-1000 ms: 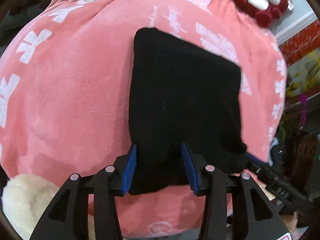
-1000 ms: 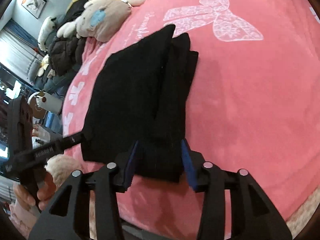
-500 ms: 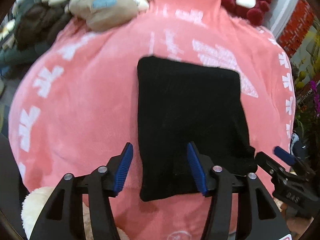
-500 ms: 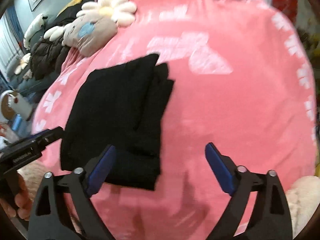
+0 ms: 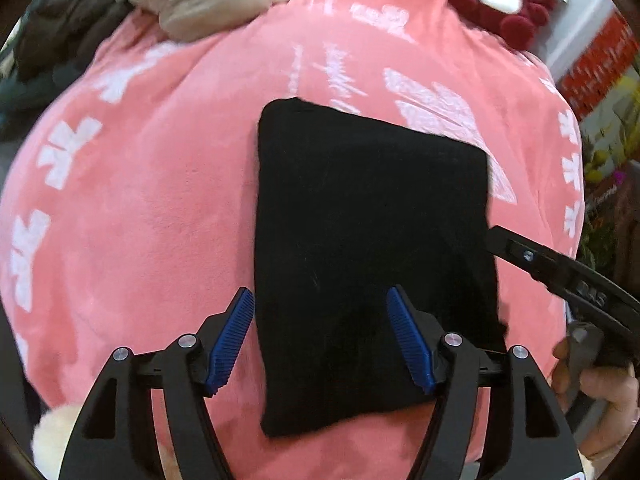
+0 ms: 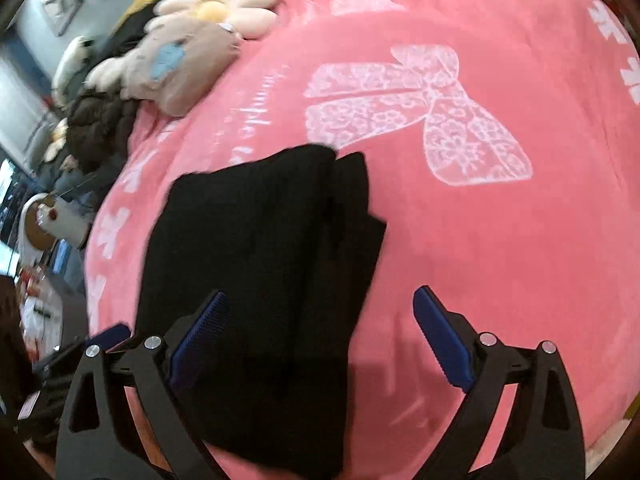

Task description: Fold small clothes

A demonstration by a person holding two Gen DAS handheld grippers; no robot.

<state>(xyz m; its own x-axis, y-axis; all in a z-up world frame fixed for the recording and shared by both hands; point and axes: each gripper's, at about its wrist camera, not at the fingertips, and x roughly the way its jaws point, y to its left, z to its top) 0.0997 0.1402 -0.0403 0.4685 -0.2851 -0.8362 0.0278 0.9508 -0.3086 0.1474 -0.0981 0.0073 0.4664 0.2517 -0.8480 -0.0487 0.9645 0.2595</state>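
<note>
A folded black garment [image 5: 368,240] lies flat on the pink blanket [image 5: 140,208]. It also shows in the right wrist view [image 6: 256,264] with a second folded layer along its right side. My left gripper [image 5: 320,340] is open, its blue pads above the garment's near left part, holding nothing. My right gripper [image 6: 320,336] is wide open over the garment's near right edge and holds nothing. The right gripper also shows in the left wrist view [image 5: 560,276], at the garment's right edge.
A beige flower-shaped plush [image 6: 188,48] and dark plush toys [image 6: 100,128] lie at the blanket's far left. A red and white plush [image 5: 508,4] sits at the far right corner. A cream plush [image 5: 52,440] lies by the near edge. The blanket [image 6: 500,240] has white bow prints.
Both grippers have opened and let go of the black garment. They have drawn back and up from it, and it now lies flat on the blanket.
</note>
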